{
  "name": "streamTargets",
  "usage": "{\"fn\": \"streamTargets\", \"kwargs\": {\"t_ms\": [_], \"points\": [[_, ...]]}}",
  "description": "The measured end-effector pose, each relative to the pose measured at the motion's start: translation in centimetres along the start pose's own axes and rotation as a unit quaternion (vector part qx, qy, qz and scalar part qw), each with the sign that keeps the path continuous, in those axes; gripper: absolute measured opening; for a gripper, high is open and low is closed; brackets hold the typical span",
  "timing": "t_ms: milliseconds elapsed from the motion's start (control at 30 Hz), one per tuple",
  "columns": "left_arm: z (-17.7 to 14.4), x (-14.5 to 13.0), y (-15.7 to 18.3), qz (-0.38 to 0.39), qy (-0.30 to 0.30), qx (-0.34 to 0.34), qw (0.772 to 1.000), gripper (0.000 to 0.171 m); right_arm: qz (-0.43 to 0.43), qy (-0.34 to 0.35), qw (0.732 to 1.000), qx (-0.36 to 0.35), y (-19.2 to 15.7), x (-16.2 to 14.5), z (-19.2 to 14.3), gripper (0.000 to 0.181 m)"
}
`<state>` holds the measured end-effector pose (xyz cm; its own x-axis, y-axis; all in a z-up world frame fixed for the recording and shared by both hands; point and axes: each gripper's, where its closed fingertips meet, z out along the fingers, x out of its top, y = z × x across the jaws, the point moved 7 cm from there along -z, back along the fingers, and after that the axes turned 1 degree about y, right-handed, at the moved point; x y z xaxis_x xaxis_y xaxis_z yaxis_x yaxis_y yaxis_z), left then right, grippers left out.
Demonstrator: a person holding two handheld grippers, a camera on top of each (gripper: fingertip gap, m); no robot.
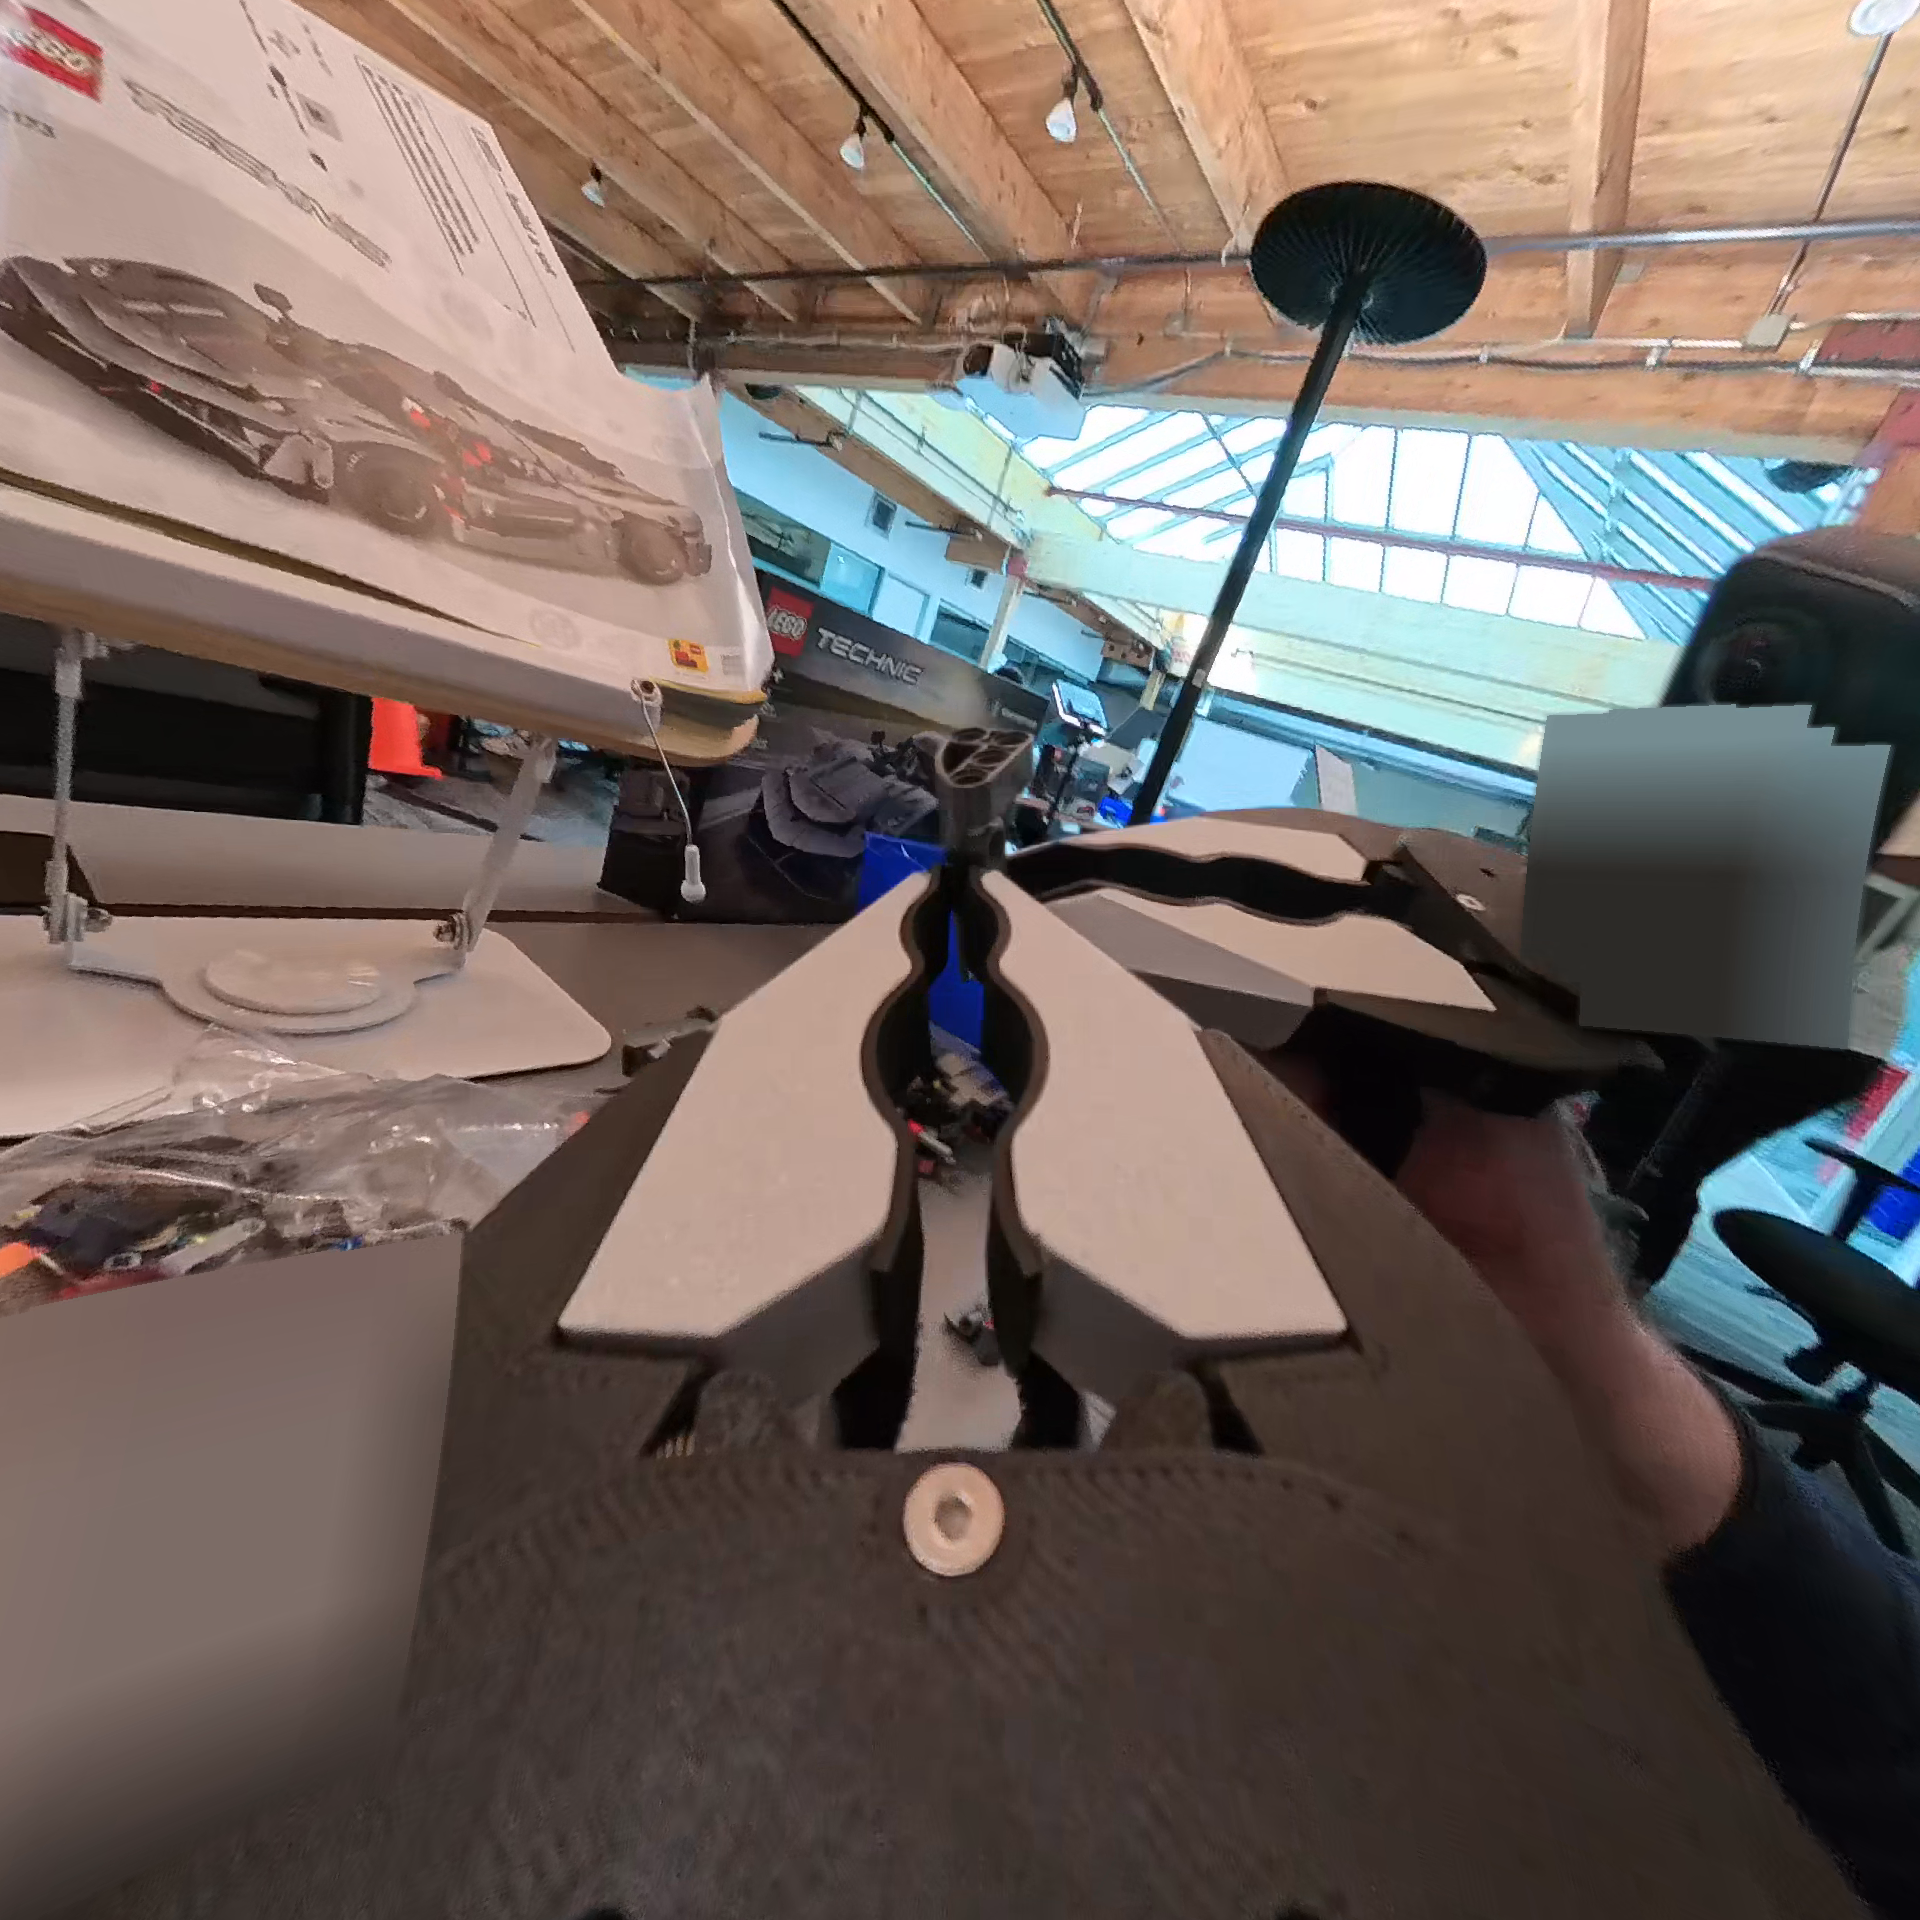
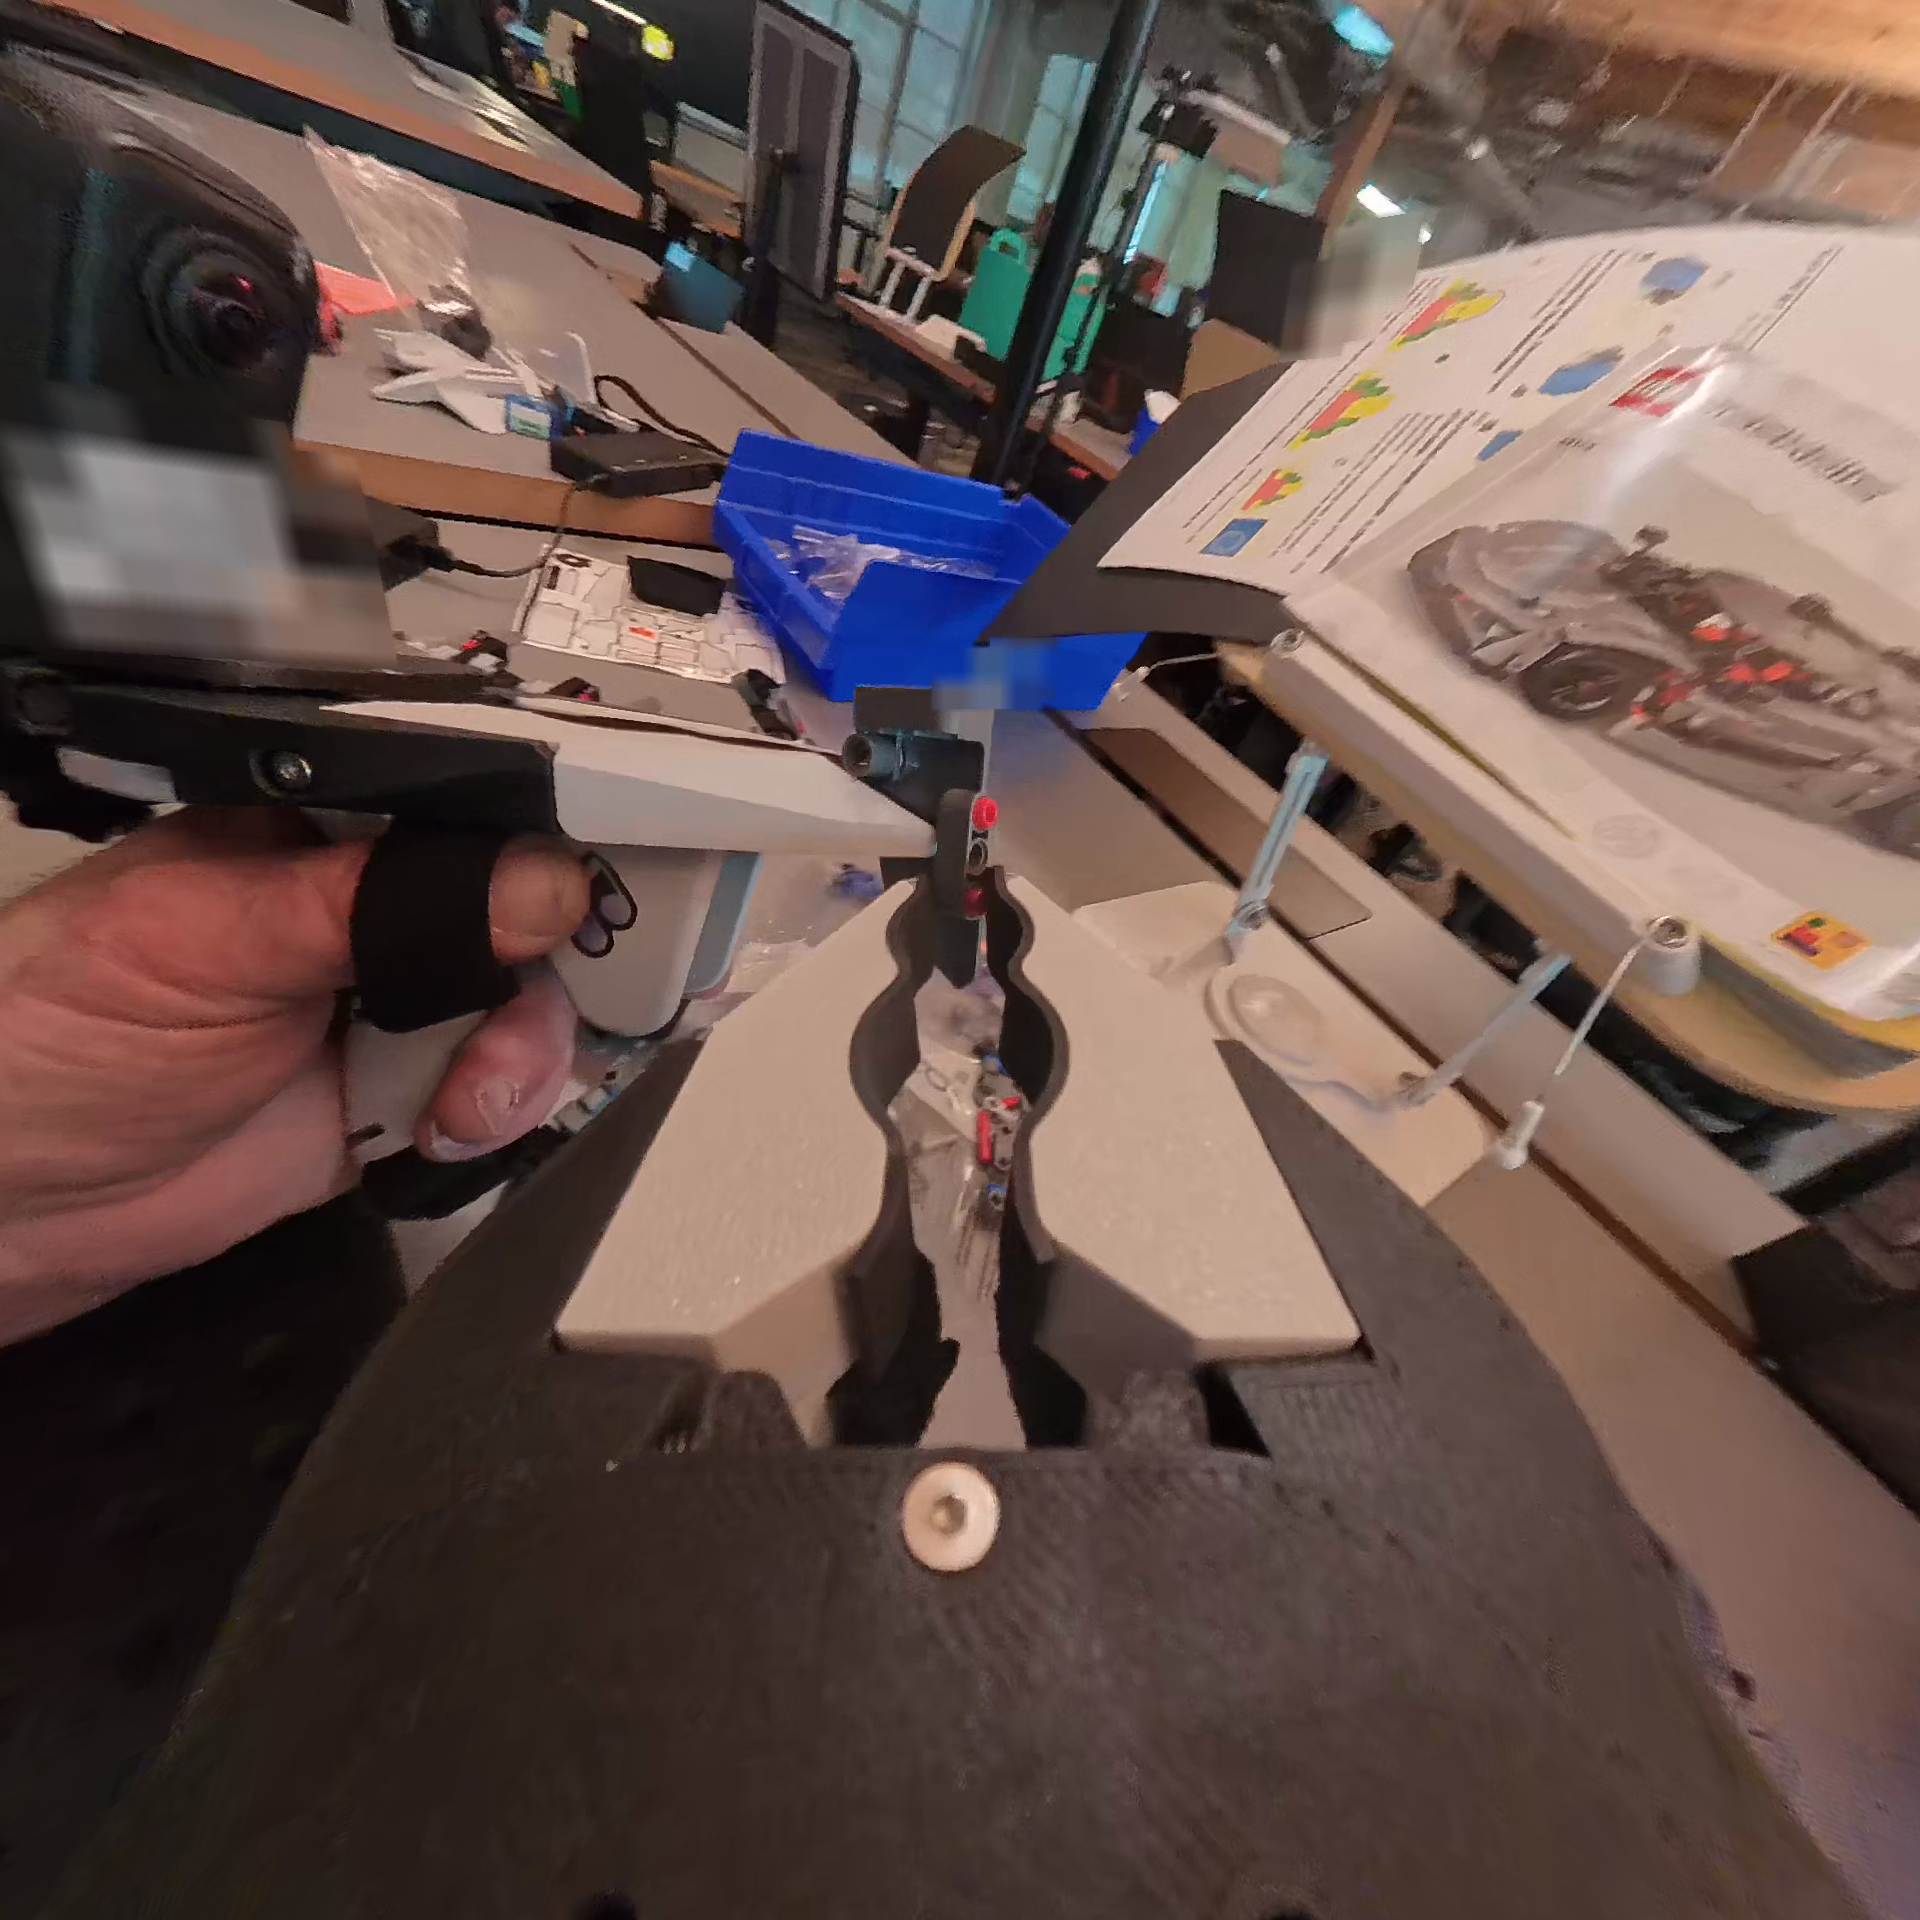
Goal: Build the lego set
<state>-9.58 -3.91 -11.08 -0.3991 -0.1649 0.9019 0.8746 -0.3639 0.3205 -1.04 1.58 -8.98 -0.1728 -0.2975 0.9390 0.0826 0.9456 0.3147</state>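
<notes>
A dark grey connector point(image 1: 975, 774) was pinched in the left gripper point(image 1: 961, 883). A black beam with red pins point(image 2: 961, 894) was clamped in the right gripper point(image 2: 956, 914). Both were held raised, tips together. Holes probably needed careful alignment before steady, straight pressing.

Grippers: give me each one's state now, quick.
Left gripper: shut on a dark grey lego piece.
Right gripper: shut on a black lego beam with red pins.
</notes>
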Motion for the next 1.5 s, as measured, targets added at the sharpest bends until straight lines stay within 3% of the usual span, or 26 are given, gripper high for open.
{"fn": "streamTargets", "kwargs": {"t_ms": [100, 167, 300, 400, 467, 633, 800, 967, 1267, 1500], "points": [[0.2, -0.3, -0.1, 0.006, -0.030, -0.014, 0.999, 0.003, 0.002, -0.004, 0.999, 0.043, 0.6, -0.4, -0.4, 0.007], [0.1, -0.3, 0.0, 0.031, -0.048, -0.010, 0.998, 0.024, -0.013, -0.008, 0.997, 0.073, 1.0, -0.6, -1.0, 0.007], [0.2, -0.3, 1.0, 0.065, -0.082, -0.056, 0.993, 0.043, -0.069, -0.051, 0.991, 0.099, 1.1, -2.0, -1.7, 0.007], [0.6, -1.2, 1.4, 0.084, -0.141, -0.085, 0.983, 0.036, -0.087, -0.057, 0.988, 0.115, 0.8, -2.4, -2.0, 0.007], [0.7, -1.6, 1.2, 0.078, -0.149, -0.082, 0.982, 0.012, -0.096, -0.057, 0.988, 0.110, 0.8, -2.4, -2.1, 0.007], [0.6, -1.2, 1.1, 0.037, -0.123, -0.081, 0.988, 0.012, -0.135, -0.031, 0.989, 0.059, 0.8, -1.7, -2.2, 0.008], [0.6, -1.3, 0.3, -0.081, -0.083, -0.085, 0.990, 0.012, -0.229, -0.025, 0.973, -0.028, 0.0, -1.4, -2.0, 0.009], [0.6, -1.7, -0.4, -0.157, -0.069, -0.099, 0.980, 0.011, -0.238, -0.035, 0.970, -0.037, -0.2, -1.4, -1.7, 0.007], [0.8, -2.0, -0.4, -0.179, -0.062, -0.105, 0.976, 0.012, -0.157, -0.029, 0.987, -0.026, 0.4, -1.3, -1.8, 0.005], [0.6, -0.9, -0.2, -0.121, -0.077, -0.131, 0.981, 0.013, -0.157, -0.008, 0.987, 0.024, 0.6, -1.3, -2.5, 0.005]]}}
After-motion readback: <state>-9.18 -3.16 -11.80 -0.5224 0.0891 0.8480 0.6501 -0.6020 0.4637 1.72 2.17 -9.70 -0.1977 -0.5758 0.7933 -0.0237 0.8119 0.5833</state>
